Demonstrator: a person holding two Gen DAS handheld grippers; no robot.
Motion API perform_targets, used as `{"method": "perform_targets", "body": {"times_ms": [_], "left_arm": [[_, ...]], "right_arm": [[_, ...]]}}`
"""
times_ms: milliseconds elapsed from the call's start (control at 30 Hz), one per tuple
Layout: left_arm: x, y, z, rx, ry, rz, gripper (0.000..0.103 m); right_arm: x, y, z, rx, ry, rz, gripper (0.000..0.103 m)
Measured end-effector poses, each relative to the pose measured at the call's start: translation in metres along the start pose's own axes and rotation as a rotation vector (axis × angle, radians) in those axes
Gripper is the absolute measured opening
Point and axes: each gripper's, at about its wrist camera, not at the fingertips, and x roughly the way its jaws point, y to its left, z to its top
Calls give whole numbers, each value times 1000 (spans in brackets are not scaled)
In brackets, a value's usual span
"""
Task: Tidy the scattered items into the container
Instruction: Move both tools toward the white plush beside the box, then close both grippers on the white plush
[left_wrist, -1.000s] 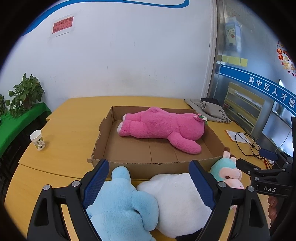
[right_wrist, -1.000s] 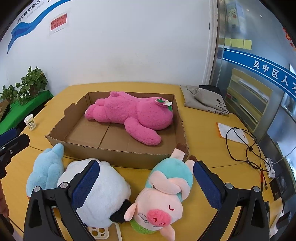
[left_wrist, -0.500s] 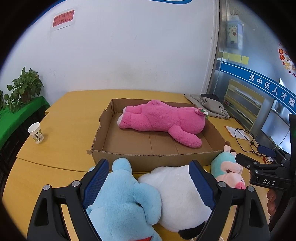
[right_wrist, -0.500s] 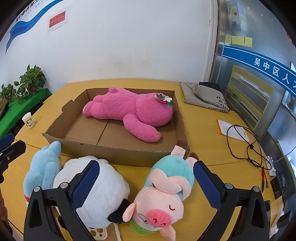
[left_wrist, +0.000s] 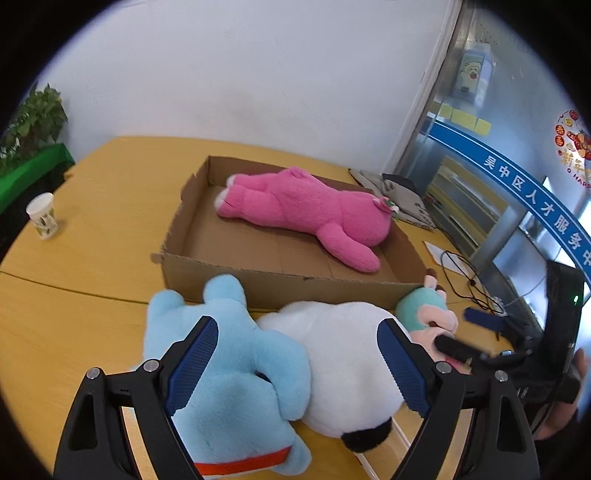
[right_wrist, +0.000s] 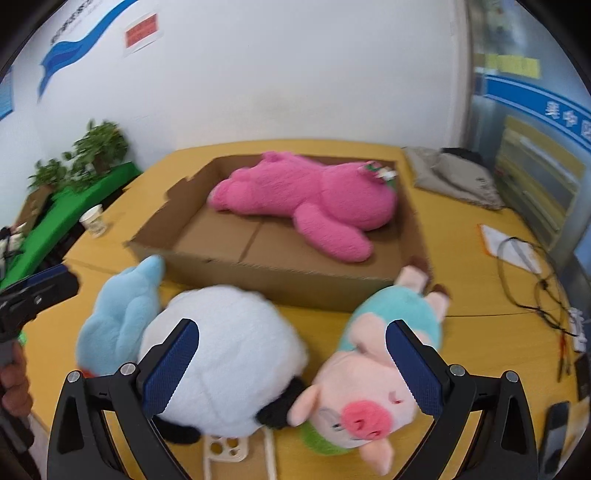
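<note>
A pink plush bear (left_wrist: 306, 210) lies flat inside the cardboard box (left_wrist: 280, 291) on the yellow bench (left_wrist: 85, 258). Just in front of the box, at its 6 o'clock side, three soft toys lie on the bench: a blue plush (left_wrist: 225, 369), a white plush (left_wrist: 351, 362) touching it, and a pig plush (right_wrist: 373, 373). The left claw (left_wrist: 295, 365) hangs over the blue and white toys, wide apart, holding nothing. The right claw (right_wrist: 291, 365) hangs over the white toy and the pig, wide apart too.
</note>
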Motion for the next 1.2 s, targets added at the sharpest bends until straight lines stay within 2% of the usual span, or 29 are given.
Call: {"method": "perform_targets", "body": {"times_ms": [100,200,333,433,500,667,833,933,1000,1200], "left_arm": [[11,-5,-1,4,35,-47,88],[28,-14,4,14,77,-114,88],[77,-23,16,44,189,-187,88],[125,-16,21,-7,304,-183,88],[148,-12,21,-34,352,-186,88],[169,-22,16,9,402,-207,88],[168,-27,9,47,424,-220,88],[161,-32,4,72,423,-216,80],[154,-37,1,89,419,-214,68],[135,-59,-3,187,394,-177,49]], "right_arm": [[15,12,-14,-53,64,164,103],[30,23,-29,-75,111,223,103],[44,33,-37,-92,103,214,103],[51,36,-39,-96,86,196,103],[56,36,-40,-83,77,212,103],[57,38,-44,-90,57,217,103],[63,40,-45,-89,59,221,103],[62,44,-51,-101,51,233,103],[61,43,-53,-94,45,247,100],[45,40,-62,-71,-14,285,90]]}}
